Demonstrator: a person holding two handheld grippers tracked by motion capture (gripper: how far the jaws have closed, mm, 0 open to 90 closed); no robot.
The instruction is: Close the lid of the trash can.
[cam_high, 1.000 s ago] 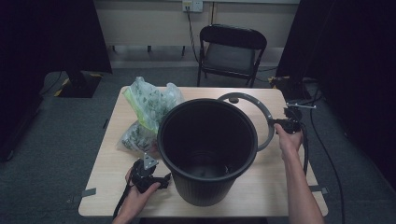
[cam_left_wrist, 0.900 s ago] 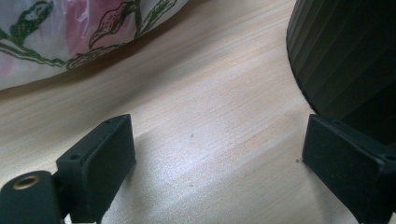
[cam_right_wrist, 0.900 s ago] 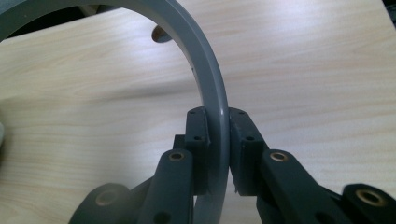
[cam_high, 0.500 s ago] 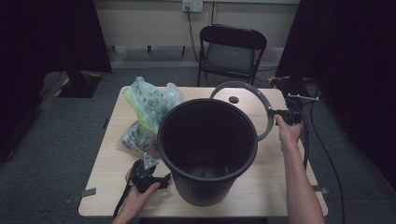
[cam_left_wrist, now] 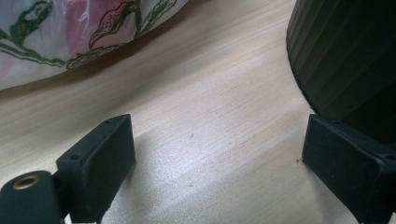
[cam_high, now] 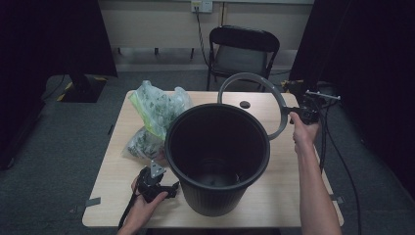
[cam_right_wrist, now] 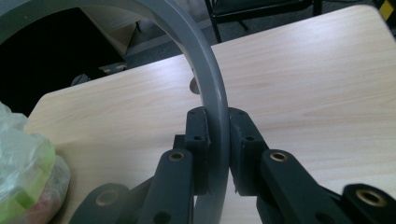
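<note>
A large black bin (cam_high: 217,156) stands upright and open-topped on the wooden table (cam_high: 293,196), and everything else sits around it. Behind it and to its right, the right gripper (cam_high: 295,111) holds a grey ring (cam_high: 254,81) up on edge above the table; the ring's lower part passes behind the bin's rim. In the right gripper view the two black jaws are pressed against either side of the ring (cam_right_wrist: 212,79), pinching its band between them, with the table top below and a chair's legs beyond the far edge. The right hand (cam_high: 304,131) grips the tool just right of the bin.

At the bin's front left, the left gripper (cam_high: 172,190) lies low on the table in the left hand (cam_high: 144,205). Its jaws stand spread apart with bare wood between them; the right-side jaw sits right by the bin's ribbed wall (cam_left_wrist: 345,51), though contact cannot be judged.

Left of and behind the bin lie crumpled plastic bags (cam_high: 156,117) with a green leaf print. A small dark round spot (cam_high: 244,104) shows on the table behind the bin. A black folding chair (cam_high: 242,54) stands beyond the table.
</note>
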